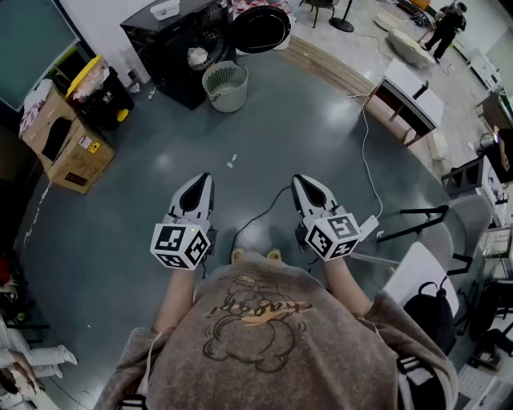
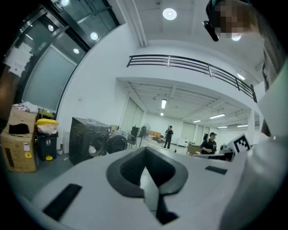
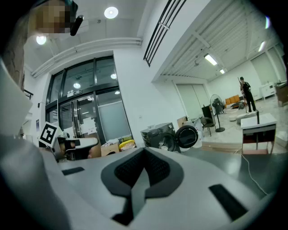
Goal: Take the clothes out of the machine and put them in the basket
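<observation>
On the grey floor (image 1: pixel 321 136), a black washing machine (image 1: pixel 172 56) stands far, door open, a basket (image 1: pixel 226 86) just beside it. Near, the left gripper (image 1: pixel 203 180) and right gripper (image 1: pixel 301 182) are both closed together, empty.

Lighting is bright and even, supplied from overhead by round ceiling lamps (image 2: pixel 169 14) and strip lights (image 3: pixel 210 59). The glossy floor (image 1: pixel 321 136) shows broad, soft reflections; shadows are faint. The head view is sharp in the centre, darker at its left edge, and bent at the borders. Both gripper views have strong fisheye curvature and black corners. The left gripper (image 2: pixel 146 157) and right gripper (image 3: pixel 143 155) appear soft close up; the distant room is sharper.
</observation>
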`<state>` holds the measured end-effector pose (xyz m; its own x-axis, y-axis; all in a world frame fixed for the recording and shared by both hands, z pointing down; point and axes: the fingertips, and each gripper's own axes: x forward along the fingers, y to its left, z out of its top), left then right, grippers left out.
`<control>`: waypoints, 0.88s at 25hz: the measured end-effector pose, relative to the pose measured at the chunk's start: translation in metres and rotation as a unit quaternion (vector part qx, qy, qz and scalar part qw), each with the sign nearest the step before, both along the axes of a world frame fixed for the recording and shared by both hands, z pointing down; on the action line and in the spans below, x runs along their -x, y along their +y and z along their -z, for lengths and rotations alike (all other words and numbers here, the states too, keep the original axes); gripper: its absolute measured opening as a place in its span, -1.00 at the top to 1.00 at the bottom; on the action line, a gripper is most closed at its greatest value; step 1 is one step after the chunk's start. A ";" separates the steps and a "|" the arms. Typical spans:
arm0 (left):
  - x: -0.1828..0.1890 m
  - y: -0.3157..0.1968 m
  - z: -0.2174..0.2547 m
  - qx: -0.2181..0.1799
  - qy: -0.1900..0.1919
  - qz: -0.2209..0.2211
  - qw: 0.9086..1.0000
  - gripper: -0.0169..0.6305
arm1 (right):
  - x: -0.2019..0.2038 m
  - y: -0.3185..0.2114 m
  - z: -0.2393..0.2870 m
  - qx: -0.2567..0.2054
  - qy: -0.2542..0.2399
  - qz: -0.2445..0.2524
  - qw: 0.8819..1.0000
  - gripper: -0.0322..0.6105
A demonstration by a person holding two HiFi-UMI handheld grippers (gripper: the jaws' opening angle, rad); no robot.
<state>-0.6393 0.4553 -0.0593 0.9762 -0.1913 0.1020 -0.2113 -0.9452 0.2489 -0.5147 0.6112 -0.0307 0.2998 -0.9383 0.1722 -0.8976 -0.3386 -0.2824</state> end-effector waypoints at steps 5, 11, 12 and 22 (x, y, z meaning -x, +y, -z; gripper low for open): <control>0.002 -0.001 -0.007 0.006 -0.005 -0.005 1.000 0.93 | 0.003 -0.002 0.001 -0.007 -0.001 -0.008 1.000 0.92; 0.004 -0.015 -0.017 0.004 -0.013 -0.019 1.000 0.93 | 0.015 -0.016 -0.004 -0.002 -0.008 -0.012 1.000 0.91; 0.004 -0.019 -0.019 0.002 -0.013 -0.020 1.000 0.93 | 0.017 -0.018 -0.005 -0.002 -0.008 -0.016 1.000 0.92; -0.010 -0.038 -0.032 -0.002 -0.016 -0.059 0.998 0.93 | 0.016 -0.031 -0.025 0.003 -0.025 -0.056 0.998 0.91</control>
